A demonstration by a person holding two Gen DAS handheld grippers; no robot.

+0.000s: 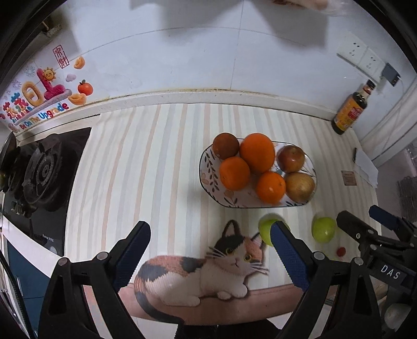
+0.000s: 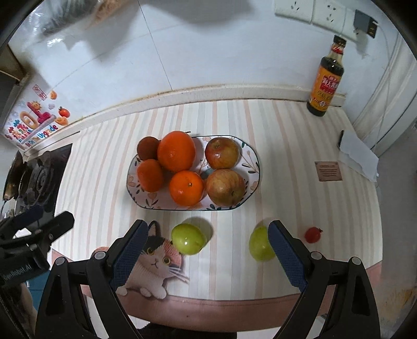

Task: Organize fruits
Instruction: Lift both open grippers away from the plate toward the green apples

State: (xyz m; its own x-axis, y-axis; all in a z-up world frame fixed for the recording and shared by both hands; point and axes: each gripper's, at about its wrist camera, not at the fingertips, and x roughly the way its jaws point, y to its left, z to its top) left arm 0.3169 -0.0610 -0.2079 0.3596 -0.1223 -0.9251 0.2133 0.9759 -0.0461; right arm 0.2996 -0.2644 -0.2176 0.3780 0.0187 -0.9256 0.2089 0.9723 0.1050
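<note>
An oval patterned plate [image 1: 208, 180] [image 2: 250, 161] on the striped mat holds three oranges [image 2: 176, 151], two reddish apples [image 2: 225, 186] and a dark brown fruit [image 2: 147, 148]. In front of the plate, on the mat, lie two green fruits [image 2: 189, 238] [image 2: 259, 243] and a small red fruit [image 2: 312, 234]. My left gripper [image 1: 211, 250] hangs open above the cat picture, with nothing between its fingers. My right gripper [image 2: 206, 250] is open above the green fruits and holds nothing. Its right finger [image 2: 285, 255] hides part of one green fruit.
A dark sauce bottle [image 2: 324, 78] stands at the back right by the wall sockets [image 2: 312, 11]. A gas stove [image 1: 44, 169] fills the left side. White paper [image 2: 359, 156] and a small brown card [image 2: 328, 170] lie at the right. The mat's pink front edge [image 2: 208, 307] is close below.
</note>
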